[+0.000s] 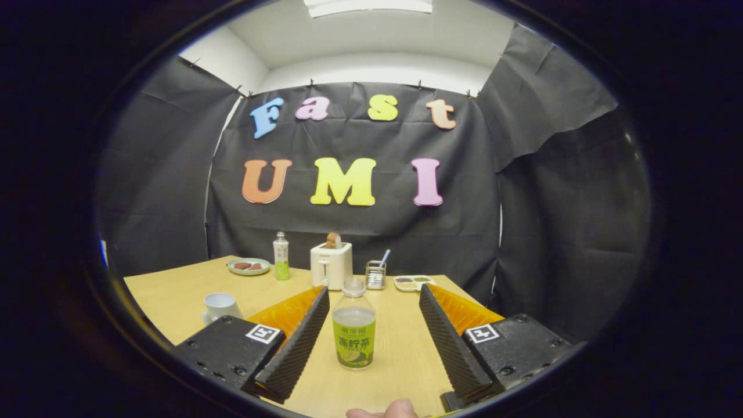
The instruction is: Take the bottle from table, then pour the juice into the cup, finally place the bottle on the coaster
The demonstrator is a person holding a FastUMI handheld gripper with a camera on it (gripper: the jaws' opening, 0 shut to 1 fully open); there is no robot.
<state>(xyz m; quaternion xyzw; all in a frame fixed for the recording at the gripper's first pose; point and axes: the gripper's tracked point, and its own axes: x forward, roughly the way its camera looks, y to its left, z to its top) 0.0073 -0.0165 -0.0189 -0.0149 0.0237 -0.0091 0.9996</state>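
Observation:
A clear bottle [353, 325] with a green label and pale juice stands upright on the wooden table [174, 296], between my two fingers and nearer the left one. My gripper [374, 293] is open, its fingers wide apart, neither touching the bottle. A white cup [220, 306] sits to the left, just beyond the left finger. I cannot make out a coaster.
At the back of the table stand a second green-labelled bottle [281, 256], a plate with food [248, 266], a white toaster [331, 265], a small holder with a utensil [376, 274] and a snack tray [412, 283]. A fingertip [386, 410] shows below the fingers.

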